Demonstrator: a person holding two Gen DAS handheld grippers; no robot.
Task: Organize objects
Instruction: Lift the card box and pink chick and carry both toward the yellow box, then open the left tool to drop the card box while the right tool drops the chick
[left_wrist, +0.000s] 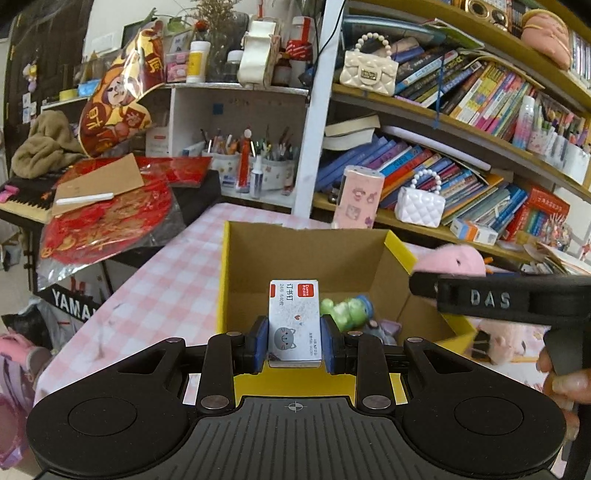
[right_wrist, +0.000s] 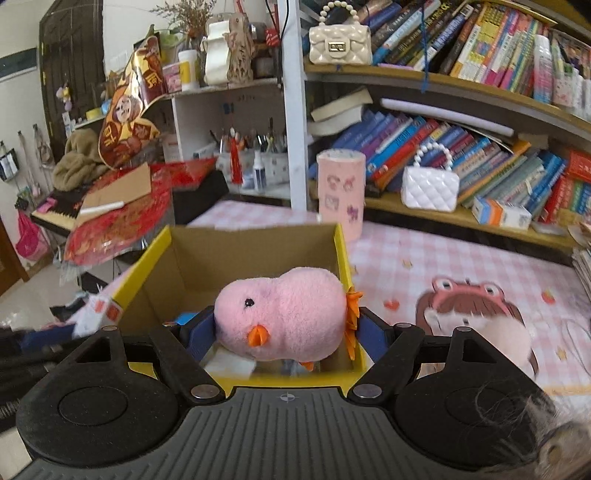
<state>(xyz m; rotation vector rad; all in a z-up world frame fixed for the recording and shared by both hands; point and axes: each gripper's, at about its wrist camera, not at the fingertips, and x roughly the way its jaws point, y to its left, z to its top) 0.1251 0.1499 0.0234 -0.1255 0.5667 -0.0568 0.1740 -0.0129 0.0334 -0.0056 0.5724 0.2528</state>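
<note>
The left tool (left_wrist: 294, 345) pinches a small stiff, light white staple box (left_wrist: 294, 321); the right tool (right_wrist: 282, 332) squeezes a soft pink plush chick (right_wrist: 280, 314) mid-body, both above the yellow cardboard box (left_wrist: 236, 266).

Pink plush chick (right_wrist: 280, 314), yellow-rimmed brown box (right_wrist: 341, 243), pink-and-white checked tablecloth (right_wrist: 406, 251).

Left gripper (left_wrist: 294, 341) clamped tight, right gripper (right_wrist: 282, 334) closed at wider spread, both angled downward, side by side
</note>
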